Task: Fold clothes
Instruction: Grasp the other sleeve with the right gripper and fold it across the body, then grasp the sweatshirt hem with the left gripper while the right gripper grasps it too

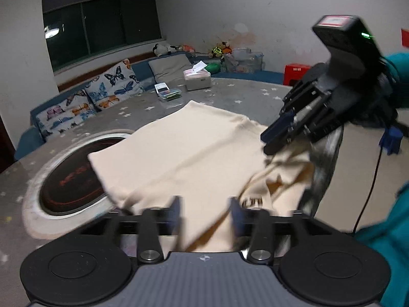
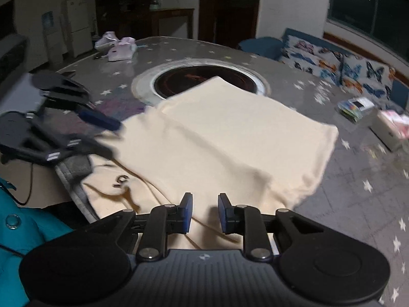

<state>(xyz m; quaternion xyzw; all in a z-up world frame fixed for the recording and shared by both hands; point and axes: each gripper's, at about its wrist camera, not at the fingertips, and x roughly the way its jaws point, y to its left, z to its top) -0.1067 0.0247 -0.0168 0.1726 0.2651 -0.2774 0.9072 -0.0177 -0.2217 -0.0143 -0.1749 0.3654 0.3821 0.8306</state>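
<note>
- Nearest to me, the left gripper [image 1: 206, 211] hangs low over the near edge of the cream garment [image 1: 184, 151]; its blue pads are blurred and stand spread apart, cloth showing in the gap between them but neither pad pressing on it.
- The right gripper [image 2: 204, 209] sits just above the same near edge, further along it; its jaws are parted by a narrower gap, cream cloth lies under and between the pads, and they do not pinch it.
- A teal sleeve [image 2: 15, 232] shows beside the grippers at the table's edge; a thin black cable [image 1: 370, 186] trails down past it.
- The garment lies on the grey table [image 2: 345, 179] with its white star pattern; most of it is folded into a flat, roughly rectangular slab, while the near part is rumpled, with a dark printed mark [image 2: 122, 179] showing on the loose layer by the table rim.
- The far corner of the fold overlaps the round black hotplate [image 1: 74, 179] sunk into the middle of the table, inside a pale ring.
- Further across the table sit a white tissue box [image 1: 197, 78] and a small stack of packets [image 1: 168, 93], well apart from the cloth; on the other side lie some pinkish wrapped bundles [image 2: 120, 47].
- Beyond the table, butterfly-print cushions [image 1: 112, 87] line a blue bench under a dark window [image 1: 102, 23]; soft toys [image 1: 219, 48] and a clear plastic bin [image 1: 244, 60] stand against the far wall.
</note>
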